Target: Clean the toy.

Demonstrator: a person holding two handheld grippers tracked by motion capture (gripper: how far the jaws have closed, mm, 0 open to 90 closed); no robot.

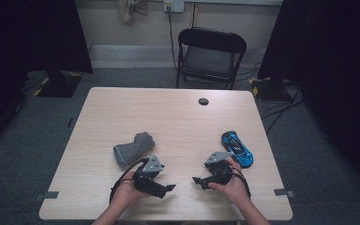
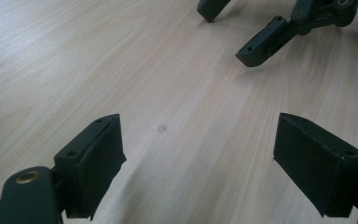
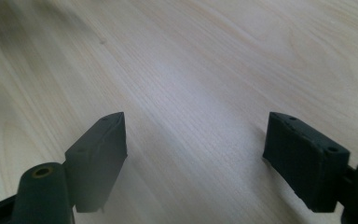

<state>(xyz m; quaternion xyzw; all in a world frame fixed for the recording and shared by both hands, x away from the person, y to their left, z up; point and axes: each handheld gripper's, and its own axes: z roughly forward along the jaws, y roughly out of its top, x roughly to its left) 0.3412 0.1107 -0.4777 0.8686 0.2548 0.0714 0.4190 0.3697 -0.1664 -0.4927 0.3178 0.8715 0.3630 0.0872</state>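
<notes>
A person's hands hold both grippers low over the near part of the wooden table [image 1: 168, 112], pointing toward each other. My left gripper [image 1: 168, 188] is open with only bare wood between its jaws [image 2: 198, 154]. My right gripper [image 1: 199, 182] is open too, nothing between its jaws [image 3: 196, 154]. In the left gripper view the right gripper's fingertips [image 2: 261, 46] show ahead, apart from mine. A rolled grey cloth [image 1: 132, 149] lies just beyond the left hand. A blue toy car [image 1: 237, 148] lies just beyond and right of the right hand.
A black folding chair [image 1: 209, 56] stands past the table's far edge. A small dark round cap [image 1: 203, 101] sits in the tabletop near the far side. Cables run on the floor at the right. Dark curtains flank the room.
</notes>
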